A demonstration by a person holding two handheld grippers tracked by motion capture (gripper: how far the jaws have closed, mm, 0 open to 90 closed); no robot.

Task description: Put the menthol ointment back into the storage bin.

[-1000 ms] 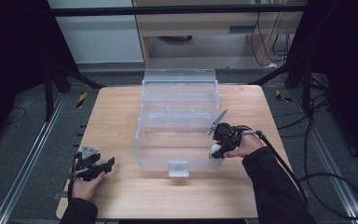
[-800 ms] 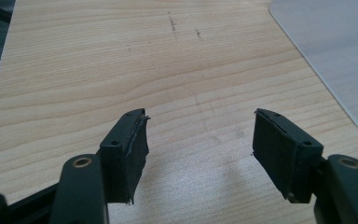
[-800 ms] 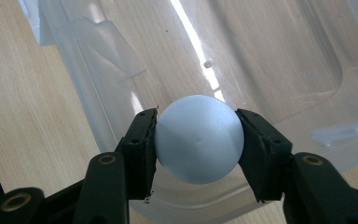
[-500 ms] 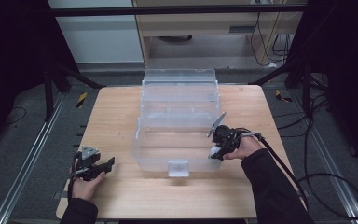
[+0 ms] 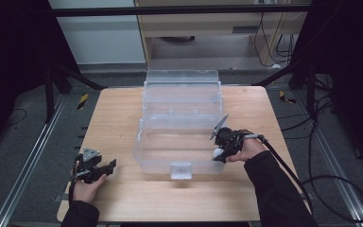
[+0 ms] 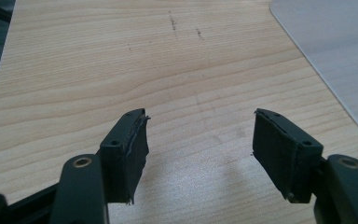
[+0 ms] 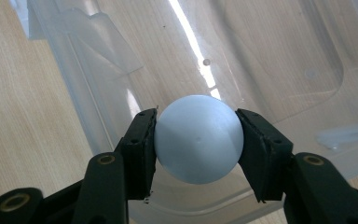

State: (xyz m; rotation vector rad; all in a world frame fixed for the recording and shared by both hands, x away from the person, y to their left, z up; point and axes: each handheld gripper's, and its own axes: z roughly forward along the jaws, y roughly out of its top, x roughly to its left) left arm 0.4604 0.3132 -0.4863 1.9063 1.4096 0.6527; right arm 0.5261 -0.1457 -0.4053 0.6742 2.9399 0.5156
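Room: a dark workspace with grey carpet, metal floor rails and a pale cabinet at the back; a wooden desk (image 5: 118, 118) stands in the middle.
Ball: a white ball (image 7: 198, 138) sits clamped between the two black pads of the right tool (image 7: 196, 140); the pads press on its left and right sides.
Ball's place: in the high view the ball (image 5: 217, 152) is at the near right corner of the clear box, just at its rim; whether it is above the rim or a little inside cannot be told.
Clear box: a see-through plastic box (image 5: 182, 123) stands mid-desk with its lid raised at the far side and a latch tab on its near wall.
Right tool: in the high view the right tool (image 5: 221, 150) is held by the right hand (image 5: 248, 149) at the box's right near corner, a cable trailing from it.
Left tool: the left tool (image 6: 198, 140) has its jaws spread wide with only bare wood between them; in the high view it (image 5: 105, 166) rests low over the near left of the desk, well apart from the box.
Change: against the earlier frames, both hands and the ball sit in the same places.
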